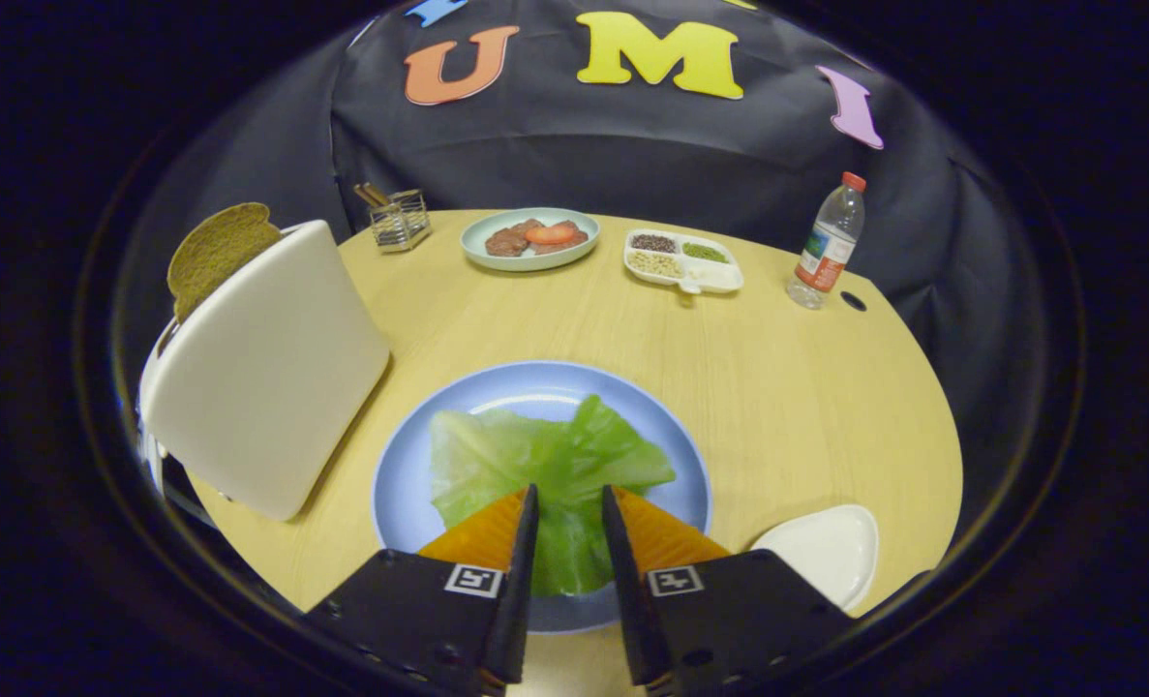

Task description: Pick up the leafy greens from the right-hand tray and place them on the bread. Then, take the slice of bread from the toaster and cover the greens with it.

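Observation:
The leafy greens (545, 460) lie spread out on a blue plate (409, 484) just ahead of my fingers. Whatever is under the leaves is hidden by them. My gripper (570, 494) hovers over the near part of the greens with its fingers a small gap apart, and the leaf shows in that gap without being pinched. A white toaster (264, 378) stands left of the plate with a brown slice of bread (218, 254) sticking out of its top. A white tray (826, 552) sits to the right of my fingers with nothing on it.
Far across the round wooden table (787, 387) are a green plate with meat and tomato (530, 238), a divided white dish of seeds (682, 259), a wire holder (400, 221) and a plastic bottle (828, 244) at the far right.

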`<act>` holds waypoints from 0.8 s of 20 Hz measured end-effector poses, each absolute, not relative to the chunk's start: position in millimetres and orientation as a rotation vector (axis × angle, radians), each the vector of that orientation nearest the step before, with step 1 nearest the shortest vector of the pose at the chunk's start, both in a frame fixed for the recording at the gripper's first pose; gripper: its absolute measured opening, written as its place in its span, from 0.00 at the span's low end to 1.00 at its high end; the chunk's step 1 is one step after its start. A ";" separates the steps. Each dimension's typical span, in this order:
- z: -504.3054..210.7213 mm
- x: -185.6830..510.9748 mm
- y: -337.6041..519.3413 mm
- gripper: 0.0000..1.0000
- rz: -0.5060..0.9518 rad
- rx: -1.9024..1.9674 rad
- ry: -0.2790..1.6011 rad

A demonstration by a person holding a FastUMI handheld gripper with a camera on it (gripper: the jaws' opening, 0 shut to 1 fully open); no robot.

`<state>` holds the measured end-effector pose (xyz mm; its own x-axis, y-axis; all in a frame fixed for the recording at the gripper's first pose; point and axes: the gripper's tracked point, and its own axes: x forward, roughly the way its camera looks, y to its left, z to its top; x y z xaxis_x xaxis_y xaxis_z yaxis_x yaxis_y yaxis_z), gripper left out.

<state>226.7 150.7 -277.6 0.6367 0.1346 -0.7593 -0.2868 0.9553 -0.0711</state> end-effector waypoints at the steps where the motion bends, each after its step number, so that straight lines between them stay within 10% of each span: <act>1: -269.5 226.8 151.3 0.53 0.249 -0.184 0.830; 4: -233.5 222.5 162.7 0.95 0.289 -0.133 0.762; 16: -84.1 185.0 306.5 0.96 0.491 -0.030 0.558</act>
